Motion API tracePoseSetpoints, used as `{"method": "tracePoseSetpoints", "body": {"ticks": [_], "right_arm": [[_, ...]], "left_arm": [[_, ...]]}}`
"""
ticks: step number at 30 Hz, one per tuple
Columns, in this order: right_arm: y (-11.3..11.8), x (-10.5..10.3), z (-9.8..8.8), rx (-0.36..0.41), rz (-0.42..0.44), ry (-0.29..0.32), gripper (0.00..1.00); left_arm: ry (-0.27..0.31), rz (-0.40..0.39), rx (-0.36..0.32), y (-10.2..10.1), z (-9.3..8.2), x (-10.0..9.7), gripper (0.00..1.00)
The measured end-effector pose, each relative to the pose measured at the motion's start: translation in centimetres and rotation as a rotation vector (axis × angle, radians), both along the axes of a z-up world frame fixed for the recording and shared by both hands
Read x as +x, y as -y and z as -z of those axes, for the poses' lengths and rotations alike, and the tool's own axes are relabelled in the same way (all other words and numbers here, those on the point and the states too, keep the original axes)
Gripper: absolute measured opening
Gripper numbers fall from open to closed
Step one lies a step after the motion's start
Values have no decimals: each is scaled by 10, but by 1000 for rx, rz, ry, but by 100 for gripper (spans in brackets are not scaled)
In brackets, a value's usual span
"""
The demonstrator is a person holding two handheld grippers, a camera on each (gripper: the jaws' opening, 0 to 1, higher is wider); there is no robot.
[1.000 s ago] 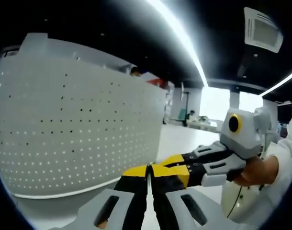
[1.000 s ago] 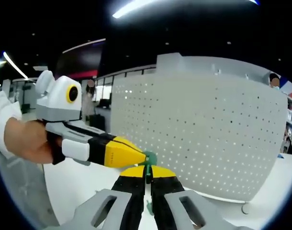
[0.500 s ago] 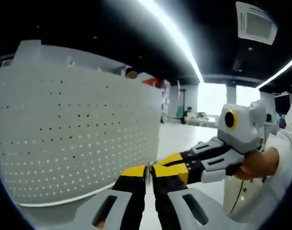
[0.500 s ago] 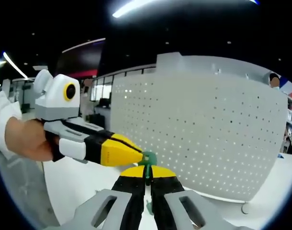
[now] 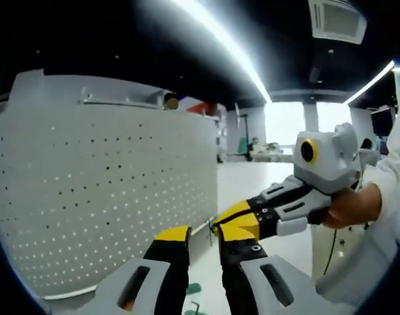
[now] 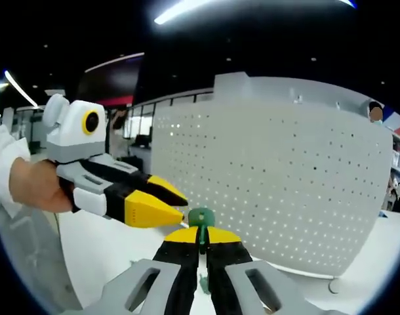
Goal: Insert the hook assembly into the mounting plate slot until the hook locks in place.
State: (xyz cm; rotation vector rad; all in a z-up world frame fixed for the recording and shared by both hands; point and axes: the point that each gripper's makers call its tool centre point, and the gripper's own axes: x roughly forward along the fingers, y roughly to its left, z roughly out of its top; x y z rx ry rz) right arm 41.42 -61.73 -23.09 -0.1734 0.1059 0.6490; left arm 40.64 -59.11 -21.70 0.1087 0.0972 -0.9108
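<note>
In the right gripper view my right gripper (image 6: 201, 237) has its yellow-tipped jaws pressed together on the green hook assembly (image 6: 200, 218), whose rounded green head stands just above the jaw tips. A thin part of it runs down in the seam between the jaws, and a small green bit shows lower in the gap. Beyond it, filling the far right of the scene, stands the white perforated mounting plate (image 6: 298, 177), upright on the white table (image 6: 115, 252), with a small foot at its lower right corner. The hook is near the plate's face; I cannot tell whether it touches.

My left gripper (image 6: 168, 202) comes in from the left of that view, held in a hand (image 6: 31, 187), jaws spread apart with the tips just left of the hook head and not on it.

In the left gripper view I see those spread jaws (image 5: 203, 239) with nothing between them, the plate on the left (image 5: 101, 197), and the right gripper (image 5: 236, 223) entering from the right with its tips beside my right jaw. Small green pieces (image 5: 192, 289) lie on the table between the jaws' lower parts.
</note>
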Motion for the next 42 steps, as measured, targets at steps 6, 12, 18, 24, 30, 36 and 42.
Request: {"method": "tracePoseSetpoints", "body": {"ticks": [6, 12, 18, 24, 30, 36, 42], "right_arm": [[1, 1, 0, 0, 6, -1, 0], [2, 3, -1, -3, 12, 3, 1], [4, 7, -2, -10, 30, 2, 1], [6, 10, -5, -19, 42, 10, 1], [8, 14, -10, -13, 53, 13, 1], [10, 18, -13, -13, 69, 12, 1], [11, 24, -19, -18, 78, 23, 1]], "left_arm": [[37, -13, 59, -12, 1, 1, 26], [75, -35, 94, -24, -2, 1, 31], [84, -73, 89, -37, -4, 4, 41], [87, -88, 88, -47, -5, 3, 49], [99, -99, 117, -58, -3, 2, 58], [120, -115, 135, -70, -2, 2, 63], [133, -135, 177, -80, 7, 3, 69]]}}
